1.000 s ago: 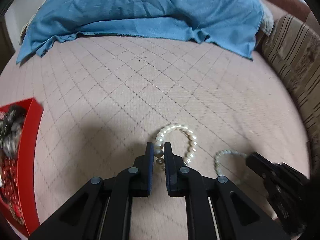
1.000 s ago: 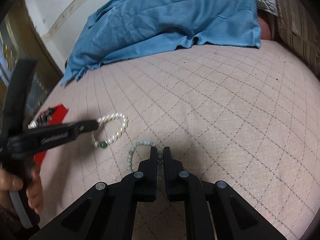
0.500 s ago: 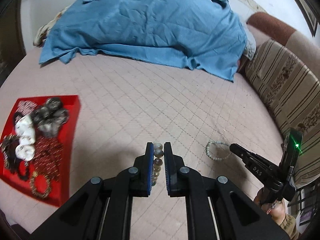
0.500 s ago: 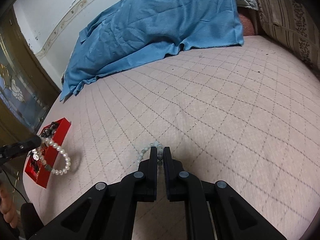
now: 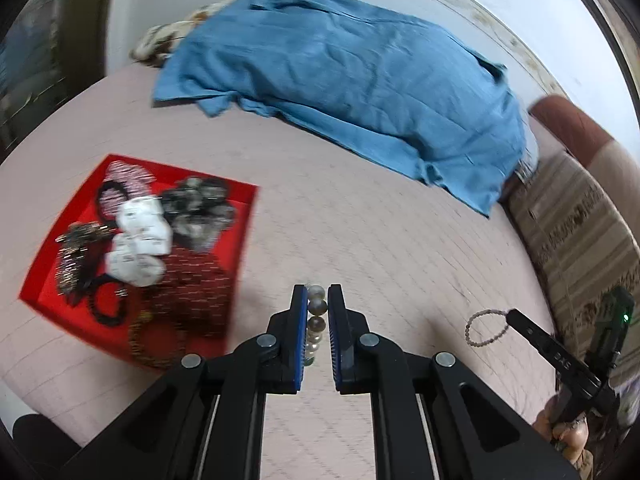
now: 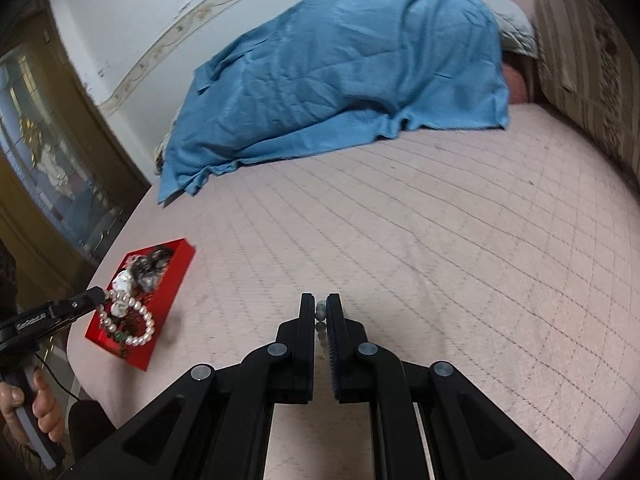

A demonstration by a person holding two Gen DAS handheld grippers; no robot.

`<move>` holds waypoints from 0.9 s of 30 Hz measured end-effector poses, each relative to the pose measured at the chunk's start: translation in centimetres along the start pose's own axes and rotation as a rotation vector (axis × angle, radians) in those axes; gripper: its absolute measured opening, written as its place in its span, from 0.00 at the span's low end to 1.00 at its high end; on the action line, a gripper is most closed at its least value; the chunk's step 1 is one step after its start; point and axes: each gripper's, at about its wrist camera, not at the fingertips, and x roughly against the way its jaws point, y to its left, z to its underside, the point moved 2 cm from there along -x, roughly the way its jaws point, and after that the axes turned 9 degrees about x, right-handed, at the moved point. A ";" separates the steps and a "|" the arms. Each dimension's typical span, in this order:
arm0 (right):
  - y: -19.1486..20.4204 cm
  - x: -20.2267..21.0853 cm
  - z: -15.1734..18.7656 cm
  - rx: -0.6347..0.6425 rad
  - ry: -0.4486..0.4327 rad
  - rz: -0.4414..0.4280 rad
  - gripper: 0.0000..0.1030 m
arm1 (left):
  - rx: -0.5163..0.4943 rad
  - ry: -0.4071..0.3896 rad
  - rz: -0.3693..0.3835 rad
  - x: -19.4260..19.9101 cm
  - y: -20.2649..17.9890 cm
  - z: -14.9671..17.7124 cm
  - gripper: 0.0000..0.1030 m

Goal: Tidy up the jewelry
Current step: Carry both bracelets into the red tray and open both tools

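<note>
In my left wrist view the red tray (image 5: 244,216) lies up and to the left of my left gripper (image 5: 317,300), its long side running from lower left toward the upper middle of the frame, and from my right wrist view the pearl bracelet (image 6: 132,320) already dangles over its near end, so my left hand is much the nearer one. That gripper is clenched on the pearls, which stand in a line between the pads. My right gripper (image 6: 320,310) is pinched on the pale green bead bracelet (image 5: 486,328), lifted off the quilted bed (image 6: 440,240) well right of the tray.
</note>
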 end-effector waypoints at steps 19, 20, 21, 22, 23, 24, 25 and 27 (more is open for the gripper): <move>15.7 -5.2 -3.1 0.291 0.097 -0.126 0.07 | 0.283 -0.082 -0.087 2.5 15.0 -2.1 0.09; 16.5 -5.4 -3.1 0.305 0.101 -0.132 0.07 | 0.293 -0.081 -0.089 2.4 15.5 -2.1 0.09; 17.8 -5.8 -3.2 0.329 0.108 -0.142 0.07 | 0.308 -0.082 -0.092 2.2 16.4 -2.1 0.09; 18.5 -6.0 -3.3 0.344 0.111 -0.149 0.07 | 0.320 -0.084 -0.094 2.1 17.0 -2.2 0.09; 19.6 -6.4 -3.4 0.363 0.117 -0.160 0.07 | 0.330 -0.085 -0.094 2.0 17.5 -2.3 0.09; 20.4 -6.7 -3.5 0.374 0.121 -0.168 0.07 | 0.340 -0.087 -0.094 1.8 18.2 -2.3 0.09; 21.4 -7.1 -3.6 0.387 0.127 -0.179 0.07 | 0.347 -0.090 -0.096 1.7 18.7 -2.4 0.09; 23.5 -8.0 -3.8 0.407 0.141 -0.201 0.07 | 0.357 -0.097 -0.107 1.5 19.8 -2.4 0.09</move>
